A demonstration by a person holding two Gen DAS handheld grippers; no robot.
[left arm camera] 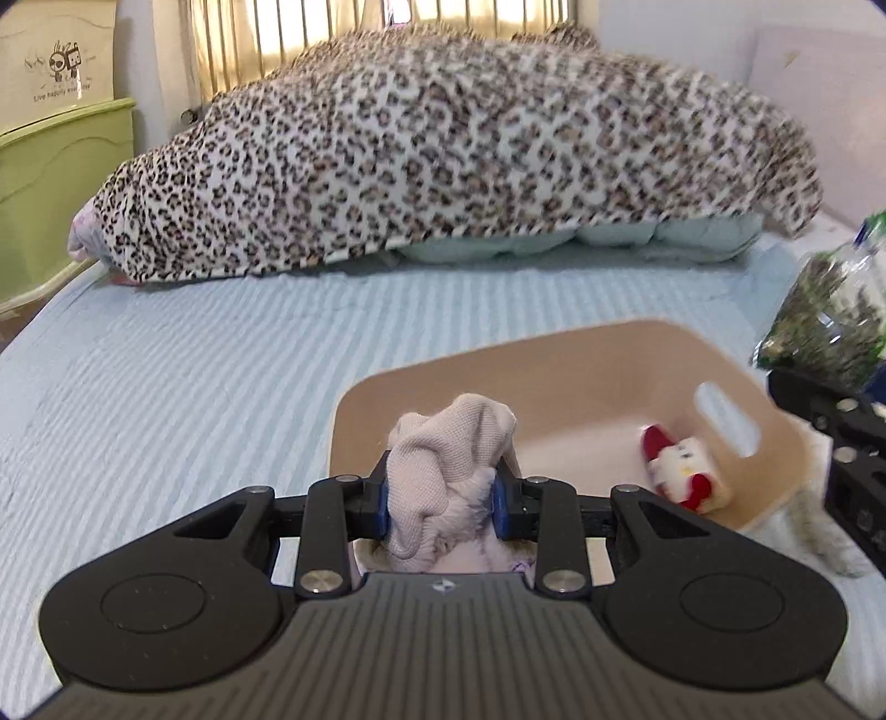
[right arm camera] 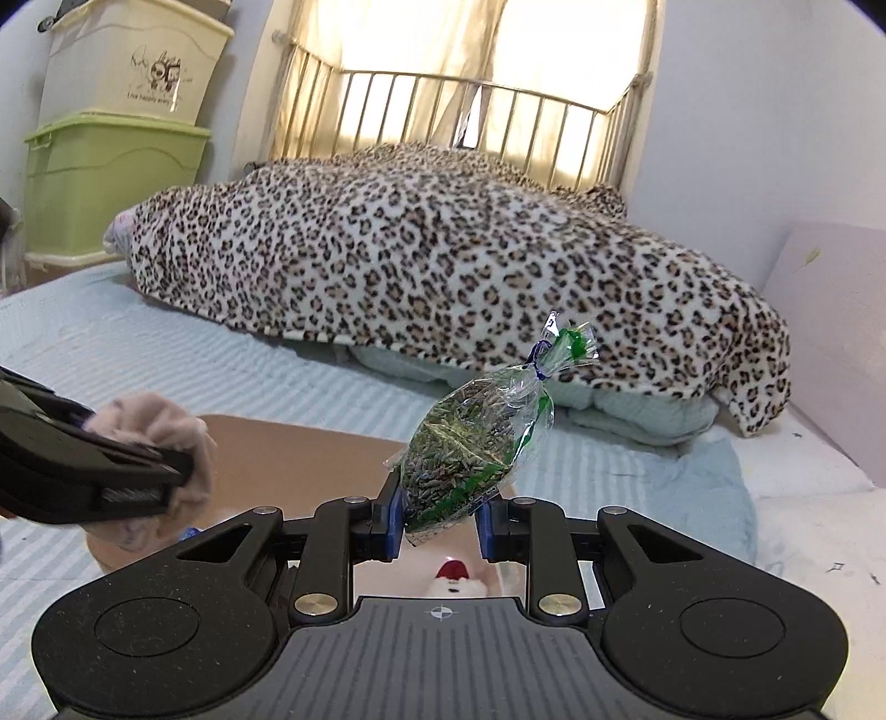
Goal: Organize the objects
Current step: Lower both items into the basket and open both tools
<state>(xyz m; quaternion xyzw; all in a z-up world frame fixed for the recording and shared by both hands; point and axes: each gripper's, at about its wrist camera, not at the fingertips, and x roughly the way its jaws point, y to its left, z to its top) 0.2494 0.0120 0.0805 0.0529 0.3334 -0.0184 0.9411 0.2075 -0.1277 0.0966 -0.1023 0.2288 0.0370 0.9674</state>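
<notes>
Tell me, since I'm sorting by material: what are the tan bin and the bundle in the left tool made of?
Tan bin: likely matte plastic, given its smooth walls and moulded slot handle. Bundle in the left tool: pinkish knit fabric, showing fine ribbed weave and soft folds.

— What sort of place is this?

— A home bedroom. Ahead of both grippers lies a bed with a pale blue striped sheet [left arm camera: 194, 360], and a leopard-print blanket [right arm camera: 443, 266] is heaped over bedding further ahead.

— Anything else that says bedroom?

— Beyond the blanket stands a metal-barred headboard [right arm camera: 470, 116] with sunlit curtains [right arm camera: 554, 39] behind it. To the far left, against the wall, a cream plastic storage bin [right arm camera: 133, 61] sits stacked on a green one [right arm camera: 111, 188].
</notes>
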